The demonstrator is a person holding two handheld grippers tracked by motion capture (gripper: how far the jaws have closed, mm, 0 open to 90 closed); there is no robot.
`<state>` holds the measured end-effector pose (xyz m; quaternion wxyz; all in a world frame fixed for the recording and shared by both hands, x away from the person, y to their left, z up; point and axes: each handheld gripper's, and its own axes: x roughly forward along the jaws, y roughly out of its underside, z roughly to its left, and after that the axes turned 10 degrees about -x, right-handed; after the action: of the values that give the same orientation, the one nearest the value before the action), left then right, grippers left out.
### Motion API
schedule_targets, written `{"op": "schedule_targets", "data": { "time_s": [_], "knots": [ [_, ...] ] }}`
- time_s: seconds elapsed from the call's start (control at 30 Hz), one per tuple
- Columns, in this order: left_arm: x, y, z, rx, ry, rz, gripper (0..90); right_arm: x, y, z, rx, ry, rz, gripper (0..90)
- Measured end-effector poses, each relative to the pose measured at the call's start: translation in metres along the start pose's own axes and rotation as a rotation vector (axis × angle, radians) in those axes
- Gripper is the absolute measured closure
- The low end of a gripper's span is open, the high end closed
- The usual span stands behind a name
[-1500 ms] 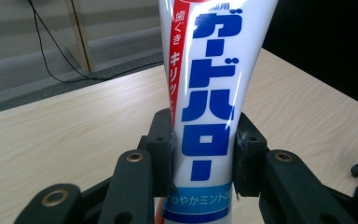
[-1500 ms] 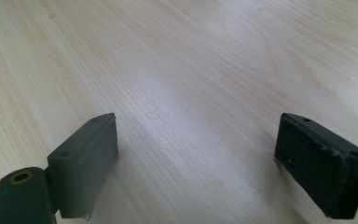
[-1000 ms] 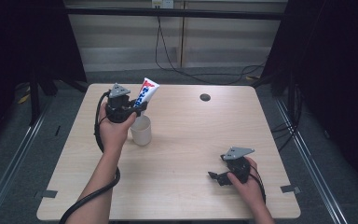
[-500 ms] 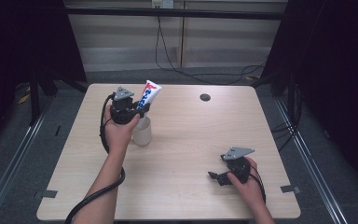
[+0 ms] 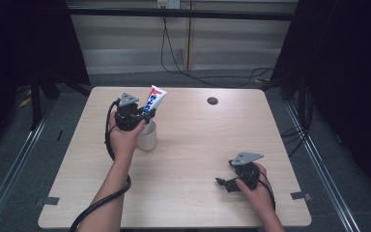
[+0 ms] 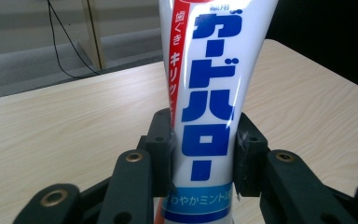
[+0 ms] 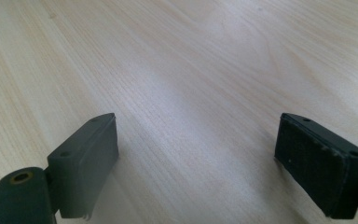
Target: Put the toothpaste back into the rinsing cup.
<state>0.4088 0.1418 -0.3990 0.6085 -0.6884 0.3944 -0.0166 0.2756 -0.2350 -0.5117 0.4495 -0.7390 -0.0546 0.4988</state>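
Observation:
A white toothpaste tube (image 5: 155,97) with blue lettering and a red stripe stands nearly upright in my left gripper (image 5: 145,114), which is shut on its lower part. In the left gripper view the tube (image 6: 213,88) rises between the two black pads (image 6: 161,149). Just below and to the right of that gripper a translucent white cup (image 5: 148,136) stands on the table. My right gripper (image 5: 224,184) rests low near the table's front right, its jaws open and wide apart over bare wood (image 7: 196,116), nothing between them.
The light wooden table (image 5: 193,145) has a small dark round hole (image 5: 212,101) near its back edge. Black cables trail from both grippers. Dark curtains stand to both sides, and metal rails flank the table on the floor.
My left gripper has carried the tube a little right and toward the cup. The right gripper has stayed where it was.

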Motion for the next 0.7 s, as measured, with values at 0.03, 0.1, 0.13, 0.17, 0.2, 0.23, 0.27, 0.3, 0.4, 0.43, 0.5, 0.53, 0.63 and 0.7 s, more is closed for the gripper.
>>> {"op": "schedule_targets", "data": {
  "time_s": [0.03,0.1,0.13,0.17,0.2,0.23,0.27,0.3,0.4,0.43,0.5,0.53,0.63,0.7],
  "knots": [
    [0.000,0.000,0.000,0.002,-0.003,0.002,65.4,0.000,0.000,0.000,0.000,0.000,0.000,12.8],
    [0.001,0.002,0.000,-0.005,0.002,-0.001,65.4,0.000,0.000,0.000,0.000,0.000,0.000,12.8],
    [0.001,0.002,0.001,-0.004,0.000,-0.004,65.4,0.000,0.000,0.000,0.000,0.000,0.000,12.8],
    [0.001,0.003,0.001,-0.006,0.001,-0.003,65.4,0.000,0.000,0.000,0.000,0.000,0.000,12.8],
    [0.001,0.003,0.001,-0.011,0.002,-0.006,65.4,0.000,0.000,0.000,0.000,0.000,0.000,12.8],
    [0.001,0.004,0.002,-0.008,0.000,-0.010,65.3,0.000,0.000,0.000,0.000,0.000,0.000,12.8],
    [0.001,0.004,0.003,-0.011,0.001,-0.010,65.3,0.000,0.000,0.000,0.000,0.000,0.000,12.8],
    [0.001,0.005,0.003,-0.012,0.003,-0.011,65.2,0.000,0.000,0.000,0.000,0.000,0.000,12.8],
    [0.002,0.007,0.003,-0.011,0.003,-0.013,65.1,0.000,0.000,0.000,0.000,0.000,0.000,12.8],
    [0.002,0.009,0.004,-0.017,0.006,-0.017,65.0,0.000,0.000,0.000,0.000,0.000,0.000,12.8],
    [0.003,0.010,0.004,-0.017,0.005,-0.016,64.9,0.000,0.000,0.000,0.000,0.000,0.000,12.8],
    [0.003,0.010,0.004,-0.018,0.005,-0.018,64.9,0.000,0.000,0.000,0.000,0.000,0.000,12.8],
    [0.003,0.012,0.005,-0.022,0.006,-0.015,64.8,0.000,0.000,0.000,0.000,0.000,0.000,12.8],
    [0.003,0.013,0.006,-0.019,0.007,-0.015,64.7,0.000,0.000,0.000,0.000,0.000,0.000,12.8]
  ]
}}
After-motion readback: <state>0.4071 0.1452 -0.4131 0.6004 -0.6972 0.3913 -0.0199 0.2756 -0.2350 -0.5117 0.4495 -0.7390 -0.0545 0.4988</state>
